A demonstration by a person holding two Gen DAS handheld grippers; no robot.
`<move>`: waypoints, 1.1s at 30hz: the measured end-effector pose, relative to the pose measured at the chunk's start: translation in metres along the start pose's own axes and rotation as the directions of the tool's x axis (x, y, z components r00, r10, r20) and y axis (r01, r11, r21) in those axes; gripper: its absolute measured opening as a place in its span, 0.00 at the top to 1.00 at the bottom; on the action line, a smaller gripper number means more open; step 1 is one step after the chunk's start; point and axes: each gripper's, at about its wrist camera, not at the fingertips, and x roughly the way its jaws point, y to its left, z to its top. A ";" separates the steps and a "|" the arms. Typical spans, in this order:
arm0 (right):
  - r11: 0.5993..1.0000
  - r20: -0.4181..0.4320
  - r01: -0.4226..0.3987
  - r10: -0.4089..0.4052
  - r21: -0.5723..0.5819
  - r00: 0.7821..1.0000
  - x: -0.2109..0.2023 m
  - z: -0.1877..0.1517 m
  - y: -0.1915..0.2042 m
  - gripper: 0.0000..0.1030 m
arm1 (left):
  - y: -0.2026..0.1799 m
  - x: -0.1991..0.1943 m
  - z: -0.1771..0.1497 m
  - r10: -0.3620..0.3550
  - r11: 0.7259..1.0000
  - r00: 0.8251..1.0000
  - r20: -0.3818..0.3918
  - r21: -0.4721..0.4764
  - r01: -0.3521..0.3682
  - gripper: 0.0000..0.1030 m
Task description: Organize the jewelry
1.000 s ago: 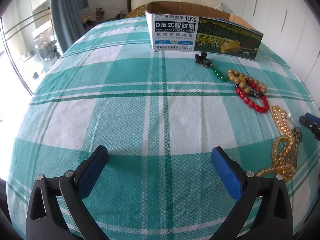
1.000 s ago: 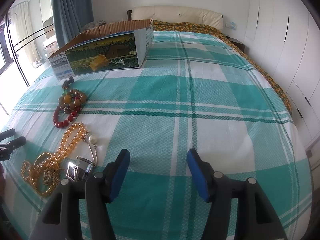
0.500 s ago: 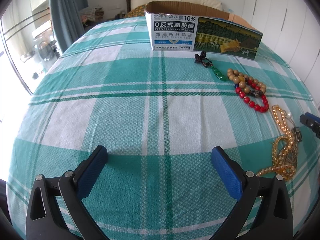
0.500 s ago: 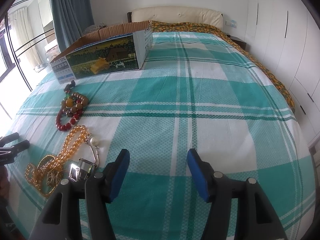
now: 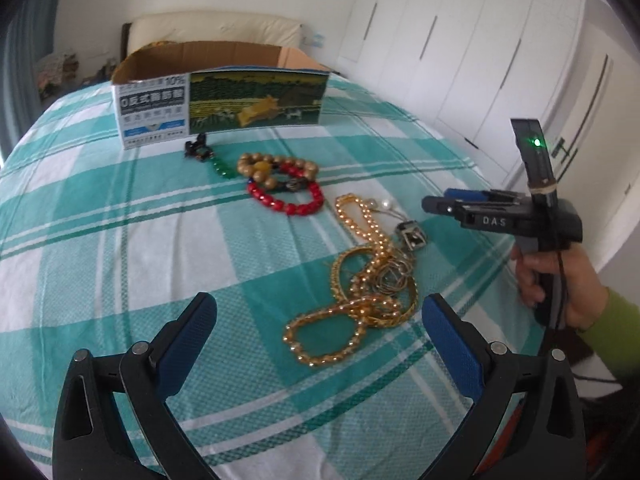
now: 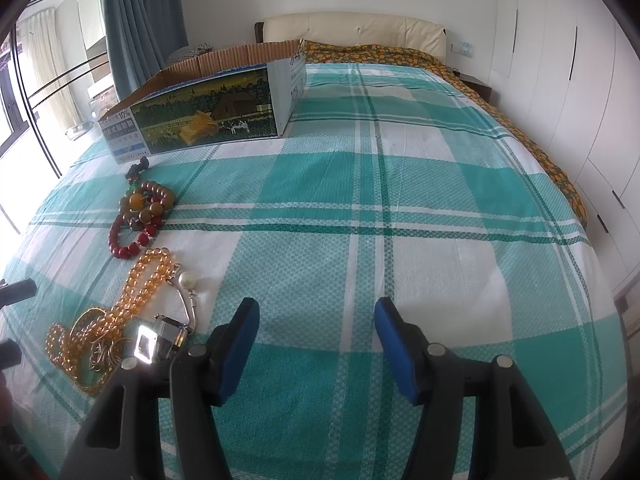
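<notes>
Jewelry lies in a row on the green-and-white plaid bedspread (image 5: 100, 240). A tangle of amber bead strands and gold bangles (image 5: 360, 288) (image 6: 104, 320) sits just beyond my left gripper (image 5: 316, 320), which is open and empty. Past it lie a red bead bracelet (image 5: 296, 200) (image 6: 128, 236), a brown wooden bead bracelet (image 5: 260, 166) (image 6: 148, 200) and a green pendant with a dark knot (image 5: 208, 156). A pearl piece with a silver buckle (image 5: 410, 234) (image 6: 160, 340) rests by the tangle. My right gripper (image 6: 316, 332) (image 5: 436, 202) is open over bare cloth, right of the pile.
An open cardboard box (image 5: 224, 100) (image 6: 208, 108) stands on the bed behind the jewelry. A hand in a green sleeve (image 5: 576, 292) holds the right gripper. White wardrobes (image 5: 460, 60) line the right wall; a headboard (image 6: 352, 36) and curtain (image 6: 140, 20) stand at the back.
My left gripper swung right and rolled, so the jewelry pile now lies straight ahead of it and the right gripper is in full view. The right gripper stayed put.
</notes>
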 end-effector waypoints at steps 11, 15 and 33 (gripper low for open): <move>1.000 0.002 -0.010 0.010 0.007 1.000 0.000 0.000 -0.001 0.41 | -0.026 0.028 0.003 0.003 0.994 0.995 -0.099 0.110 0.007 0.42; 1.000 0.003 -0.013 0.013 0.010 1.000 0.000 0.000 -0.001 0.41 | -0.019 0.025 0.003 -0.035 0.998 0.995 -0.093 0.058 0.040 0.75; 1.000 0.002 -0.012 0.012 0.010 1.000 0.000 0.000 -0.001 0.41 | 0.054 -0.056 0.037 0.078 0.982 0.988 0.130 -0.182 -0.054 0.95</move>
